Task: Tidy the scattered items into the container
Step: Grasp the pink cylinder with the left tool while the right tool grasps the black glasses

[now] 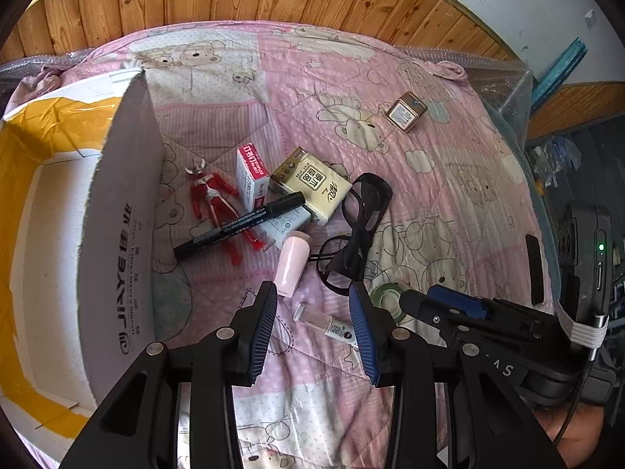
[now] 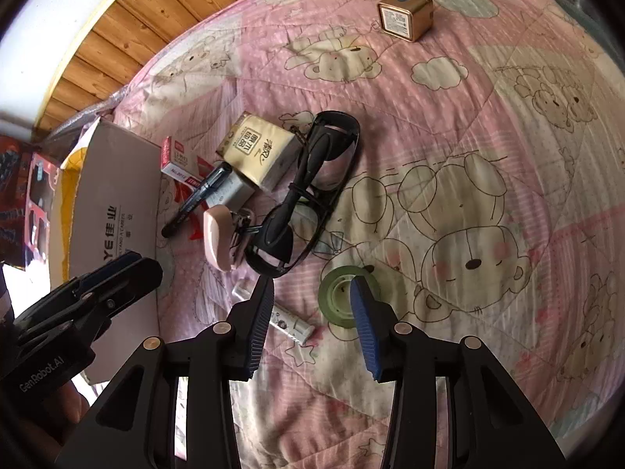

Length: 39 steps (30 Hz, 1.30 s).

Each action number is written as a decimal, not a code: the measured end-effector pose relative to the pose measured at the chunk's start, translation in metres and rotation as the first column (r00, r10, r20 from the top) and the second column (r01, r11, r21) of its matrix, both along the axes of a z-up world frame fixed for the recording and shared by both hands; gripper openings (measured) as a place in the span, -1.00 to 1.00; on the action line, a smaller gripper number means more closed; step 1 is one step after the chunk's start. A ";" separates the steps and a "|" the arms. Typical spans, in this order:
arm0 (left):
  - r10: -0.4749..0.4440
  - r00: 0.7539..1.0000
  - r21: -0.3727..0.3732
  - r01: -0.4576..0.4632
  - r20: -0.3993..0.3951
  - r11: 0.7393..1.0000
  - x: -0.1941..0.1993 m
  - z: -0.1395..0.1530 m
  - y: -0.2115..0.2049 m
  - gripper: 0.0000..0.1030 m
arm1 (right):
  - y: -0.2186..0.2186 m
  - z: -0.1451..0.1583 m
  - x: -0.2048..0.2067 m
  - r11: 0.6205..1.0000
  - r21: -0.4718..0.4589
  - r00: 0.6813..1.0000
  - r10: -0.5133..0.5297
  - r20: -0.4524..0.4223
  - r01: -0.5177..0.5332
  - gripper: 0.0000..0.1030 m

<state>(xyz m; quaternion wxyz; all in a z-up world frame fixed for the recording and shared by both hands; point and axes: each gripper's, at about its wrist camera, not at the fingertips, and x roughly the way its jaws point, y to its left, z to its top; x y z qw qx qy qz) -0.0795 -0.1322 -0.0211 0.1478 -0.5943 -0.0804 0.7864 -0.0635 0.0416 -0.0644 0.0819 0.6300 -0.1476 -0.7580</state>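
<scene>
Both grippers hang over the pink bear-print quilt (image 2: 449, 125) with nothing in them. The left gripper (image 1: 312, 308) has its jaws spread wide, a small clear tube (image 1: 328, 324) lying on the quilt between its fingertips, and the pink cylinder (image 1: 291, 260) just past its left finger. The right gripper (image 2: 310, 305) is spread open too, its right finger overlapping the green tape roll (image 2: 340, 297) in view, though whether it touches I cannot tell; the same clear tube lies beside its left finger. Moving outward, the black glasses (image 1: 359, 226) sprawl just beyond the pink cylinder. Behind them sits the heap: a black marker (image 1: 238, 224) lying across the red toy figure (image 1: 213, 199), a red-and-white box (image 1: 252, 176) standing up, and a cream tissue pack (image 1: 312, 185) touching it. Well apart, far across the quilt, rests a small gold tin (image 1: 406, 111). On the left stands the cardboard box (image 1: 121, 215), open, its grey flap raised beside the heap.
</scene>
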 end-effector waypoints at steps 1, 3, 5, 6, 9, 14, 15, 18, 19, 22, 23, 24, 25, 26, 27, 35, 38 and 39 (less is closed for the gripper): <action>-0.004 1.000 0.001 0.004 0.008 1.000 -0.003 -0.004 0.002 -0.22 | 0.001 -0.002 -0.003 1.000 0.003 1.000 0.001 0.006 -0.001 -0.15; -0.011 1.000 -0.005 0.011 0.014 1.000 -0.007 -0.011 0.006 -0.22 | 0.002 -0.006 -0.008 1.000 0.001 1.000 0.008 0.016 -0.008 -0.15; -0.021 1.000 -0.009 0.021 0.017 1.000 -0.012 -0.017 0.008 -0.22 | 0.001 -0.008 -0.013 1.000 0.006 1.000 0.013 0.021 -0.013 -0.15; -0.025 1.000 -0.014 0.026 0.016 1.000 -0.014 -0.019 0.010 -0.22 | 0.001 -0.010 -0.015 1.000 0.004 1.000 0.013 0.025 -0.013 -0.15; -0.037 0.999 -0.017 0.037 0.023 0.999 -0.019 -0.027 0.012 -0.22 | -0.002 -0.013 -0.023 1.000 -0.008 0.999 0.014 0.031 -0.014 -0.15; -0.038 0.998 -0.011 0.039 0.044 0.999 -0.025 -0.045 0.011 -0.23 | -0.011 -0.019 -0.039 0.999 -0.029 0.999 0.019 0.045 -0.017 -0.14; -0.037 0.998 -0.012 0.038 0.049 0.999 -0.026 -0.049 0.011 -0.23 | -0.013 -0.021 -0.043 0.999 -0.031 0.999 0.020 0.051 -0.018 -0.14; -0.029 0.997 -0.012 0.030 0.067 0.999 -0.029 -0.061 0.010 -0.23 | -0.017 -0.030 -0.052 0.999 -0.045 0.997 0.020 0.072 -0.017 -0.13; -0.027 0.997 -0.008 0.028 0.072 1.000 -0.031 -0.064 0.009 -0.23 | -0.019 -0.032 -0.054 0.999 -0.047 0.997 0.022 0.078 -0.018 -0.12; -0.016 0.997 0.000 0.016 0.082 1.000 -0.035 -0.075 0.008 -0.27 | -0.024 -0.042 -0.061 0.999 -0.049 0.995 0.029 0.098 -0.024 -0.11; -0.015 0.996 0.005 0.014 0.084 1.000 -0.037 -0.078 0.009 -0.34 | -0.024 -0.046 -0.063 0.999 -0.039 0.994 0.027 0.105 -0.024 -0.11; -0.014 0.996 0.007 0.014 0.085 1.000 -0.038 -0.082 0.010 -0.38 | -0.025 -0.050 -0.065 0.999 -0.030 0.993 0.024 0.114 -0.020 -0.11; -0.018 0.996 0.008 0.017 0.088 1.000 -0.040 -0.086 0.012 -0.38 | -0.024 -0.054 -0.066 1.000 -0.027 0.993 0.018 0.120 -0.015 -0.08; -0.024 0.996 0.009 0.024 0.091 1.000 -0.042 -0.089 0.014 -0.39 | -0.023 -0.057 -0.067 1.000 -0.020 0.992 0.008 0.125 -0.005 0.01; -0.032 0.995 0.012 0.031 0.094 0.999 -0.044 -0.091 0.016 -0.42 | -0.021 -0.060 -0.068 1.000 -0.023 0.992 -0.004 0.127 0.007 0.01; -0.016 0.997 0.055 0.012 0.073 0.998 -0.050 -0.095 0.016 -0.47 | -0.002 -0.063 -0.073 0.996 -0.075 0.994 -0.037 0.102 0.045 -0.27; -0.004 0.996 0.084 -0.003 0.089 0.996 -0.052 -0.092 0.012 -0.49 | 0.004 -0.059 -0.070 0.996 -0.074 0.995 -0.042 0.094 0.050 -0.28; -0.006 0.996 0.088 -0.002 0.089 0.996 -0.051 -0.090 0.011 -0.49 | 0.006 -0.057 -0.068 0.996 -0.070 0.995 -0.045 0.089 0.052 -0.28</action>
